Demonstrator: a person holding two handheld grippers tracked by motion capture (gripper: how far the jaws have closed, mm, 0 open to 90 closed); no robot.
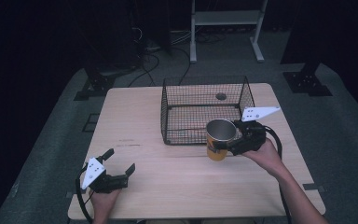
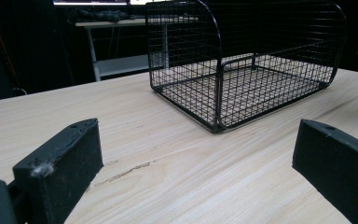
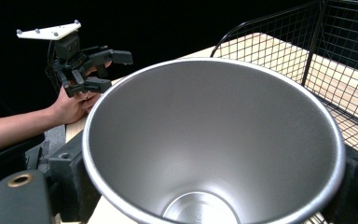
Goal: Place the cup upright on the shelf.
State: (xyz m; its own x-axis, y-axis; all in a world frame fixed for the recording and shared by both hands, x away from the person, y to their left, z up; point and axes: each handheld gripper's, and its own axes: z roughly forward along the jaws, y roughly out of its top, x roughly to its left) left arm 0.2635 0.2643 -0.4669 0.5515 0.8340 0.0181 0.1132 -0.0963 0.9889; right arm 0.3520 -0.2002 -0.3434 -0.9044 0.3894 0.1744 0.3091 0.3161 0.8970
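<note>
Right, my right tool (image 1: 231,140) is clamped on the yellow cup (image 1: 218,140) by its upper wall, holding it upright just at the near edge of the wire basket (image 1: 177,105), presumably so I can lift it over the rim. My left tool (image 1: 119,165) sits wide and idle on the desk (image 1: 135,116), well clear of the basket.
</note>
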